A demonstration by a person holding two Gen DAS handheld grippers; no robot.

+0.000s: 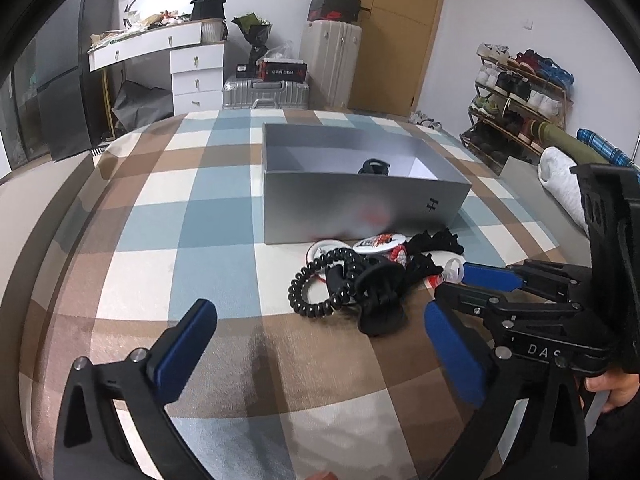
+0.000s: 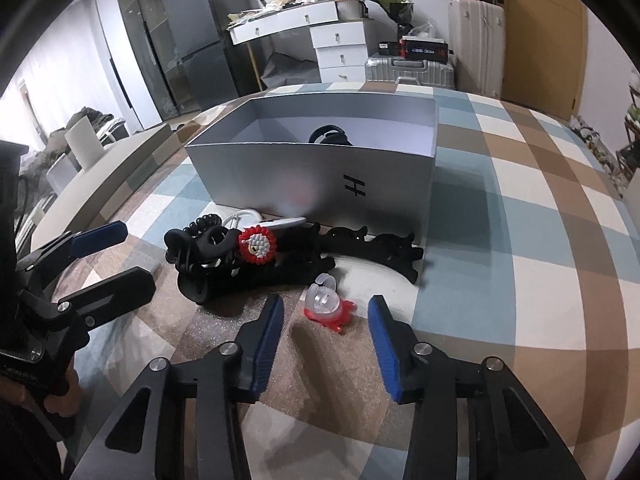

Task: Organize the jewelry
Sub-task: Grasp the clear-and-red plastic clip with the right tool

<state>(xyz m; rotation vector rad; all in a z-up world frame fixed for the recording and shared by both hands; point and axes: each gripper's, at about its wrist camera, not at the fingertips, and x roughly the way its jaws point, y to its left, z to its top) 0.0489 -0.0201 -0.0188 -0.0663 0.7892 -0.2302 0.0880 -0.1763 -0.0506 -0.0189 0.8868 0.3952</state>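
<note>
The left gripper (image 1: pixel 320 344) hovers over the checked bedspread (image 1: pixel 180 216) with its 2 blue-padded fingers spread wide and nothing between them. Just ahead lies the heap of accessories: a black coil hair tie (image 1: pixel 316 292), a black claw clip (image 1: pixel 380 300) and a red-and-white beaded piece (image 2: pixel 258 246), all close against the front wall of the open silver box (image 1: pixel 360 208), which already holds 1 dark item (image 1: pixel 374 167). At right, the right gripper (image 2: pixel 326 340) is open and empty, its fingers flanking a clear-and-red clip (image 2: pixel 328 308).
</note>
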